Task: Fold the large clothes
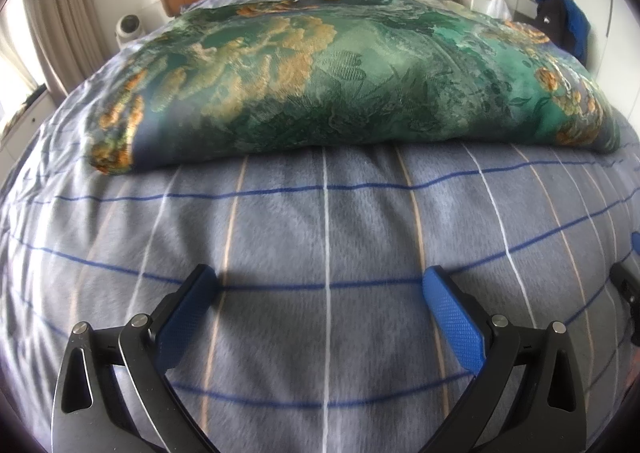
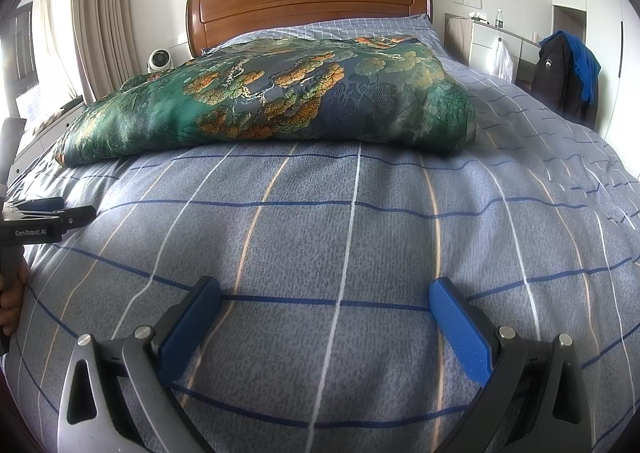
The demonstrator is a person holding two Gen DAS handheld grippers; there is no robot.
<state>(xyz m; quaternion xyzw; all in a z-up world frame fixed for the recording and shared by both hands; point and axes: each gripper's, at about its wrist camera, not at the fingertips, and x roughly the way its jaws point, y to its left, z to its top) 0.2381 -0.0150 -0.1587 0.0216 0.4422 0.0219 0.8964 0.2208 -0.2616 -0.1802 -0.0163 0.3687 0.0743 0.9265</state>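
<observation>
- I am holding my left gripper (image 1: 320, 285) and my right gripper (image 2: 324, 293) low over the checked bedsheet (image 1: 328, 221), both with jaws spread wide and pinching nothing.
- The green floral quilt (image 1: 340, 85) is lying across the middle of the bed, far from me, its near edge well apart from my fingertips; it is looking already doubled over into a thick slab.
- I am judging it soft, puffy and fairly heavy, with a shiny brocade face that is likely to be slipping between my pads.
- I am thinking the near corners, left (image 1: 108, 161) and right (image 2: 460, 141), are the best places to bite, deep into the folded edge.
- On my left gripper's body, seen at the right view's left edge, I am reading "GenRobot.AI" (image 2: 30, 233).
</observation>
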